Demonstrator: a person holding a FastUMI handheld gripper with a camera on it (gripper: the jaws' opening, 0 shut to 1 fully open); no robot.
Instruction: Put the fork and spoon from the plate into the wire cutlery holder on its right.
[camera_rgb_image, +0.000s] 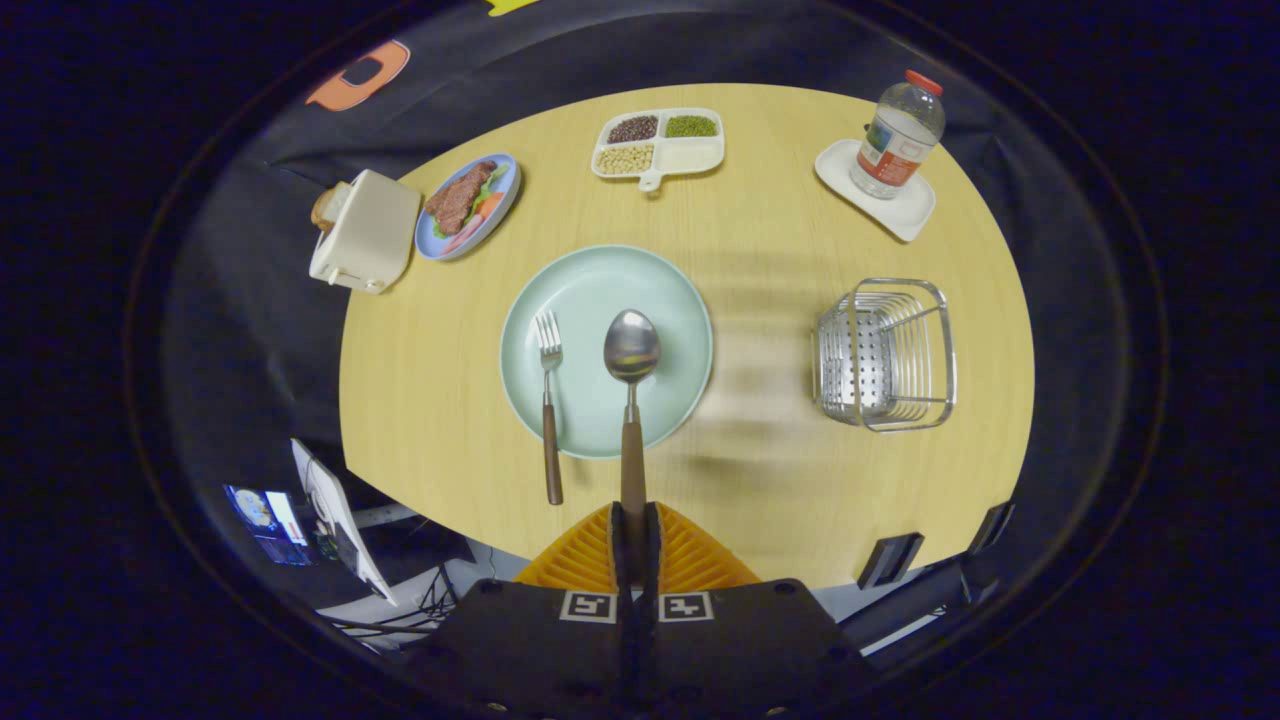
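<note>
My gripper (634, 515) is shut on the brown handle of the spoon (631, 400), whose steel bowl hangs above the pale green plate (580, 290). The orange fingers (585, 555) press the handle from both sides. The fork (549, 410) lies on the plate's left part, tines away from me, its brown handle sticking out over the plate's near rim onto the table. The wire cutlery holder (885, 352) stands on the table to the right of the plate, well apart from the spoon.
On the round wooden table (780, 240) beyond the plate sit a divided dish of beans (659, 145), a blue plate of food (470, 205), a cream toaster (366, 232) and a water bottle (900, 135) on a white tray (905, 210).
</note>
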